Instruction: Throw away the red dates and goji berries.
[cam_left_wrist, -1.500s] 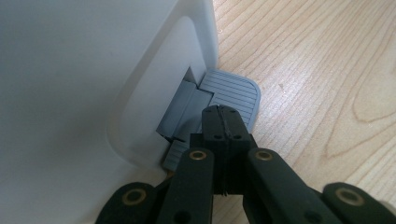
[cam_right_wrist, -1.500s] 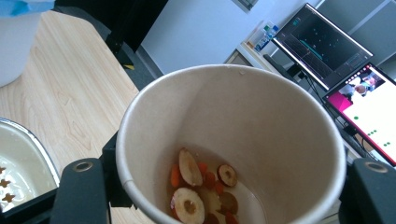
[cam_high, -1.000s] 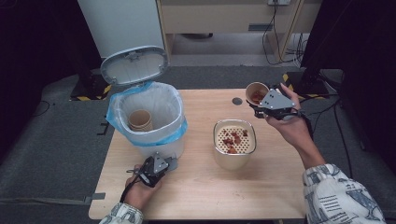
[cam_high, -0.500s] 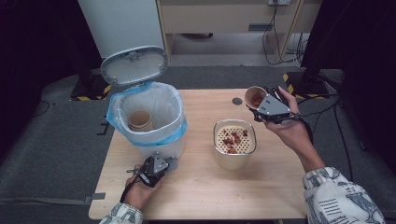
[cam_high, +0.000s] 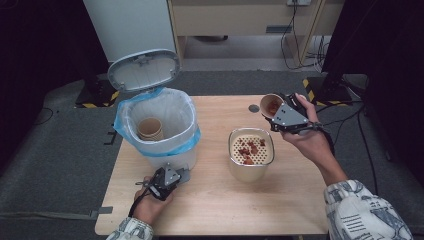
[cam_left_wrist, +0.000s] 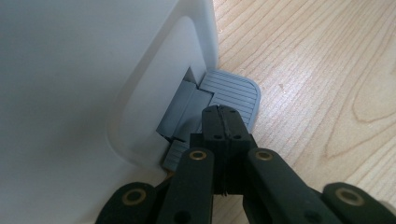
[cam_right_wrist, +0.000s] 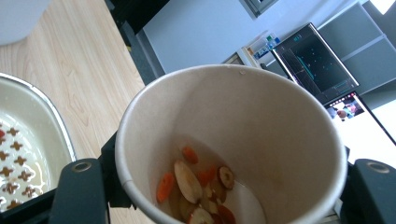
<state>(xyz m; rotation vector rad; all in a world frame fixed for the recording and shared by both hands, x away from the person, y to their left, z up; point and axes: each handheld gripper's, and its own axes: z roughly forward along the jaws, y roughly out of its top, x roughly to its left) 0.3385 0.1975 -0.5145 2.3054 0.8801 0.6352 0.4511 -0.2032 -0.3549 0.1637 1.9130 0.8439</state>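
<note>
1. Left tool (cam_high: 170, 178): jaws pressed together, nothing between them, tip resting on the grey ribbed plastic pedal (cam_left_wrist: 233, 95) of the white pedal bin with blue liner (cam_high: 159, 120); grey lid (cam_high: 144, 69) stands raised. Advice: keep steady downward pressure so the lid stays up for the cup's disposal.
2. Brown paper cup in bin (cam_high: 150, 129): upright inside the liner. Leave room beside it.
3. Cream metal-rimmed strainer container (cam_high: 251, 150): on the wooden surface (cam_high: 215, 200), right of the bin; red scraps lie on its perforated tray.
4. Right tool (cam_high: 280, 111): clamped on the brown paper cup holding fruit slices and liquid (cam_right_wrist: 224, 154), held aloft, tilted, just beyond the strainer. Advice: bring the rim over the tray's middle before tipping further; pour slowly so liquid drains without splashing; keep the grip firm on the soft cup wall.
</note>
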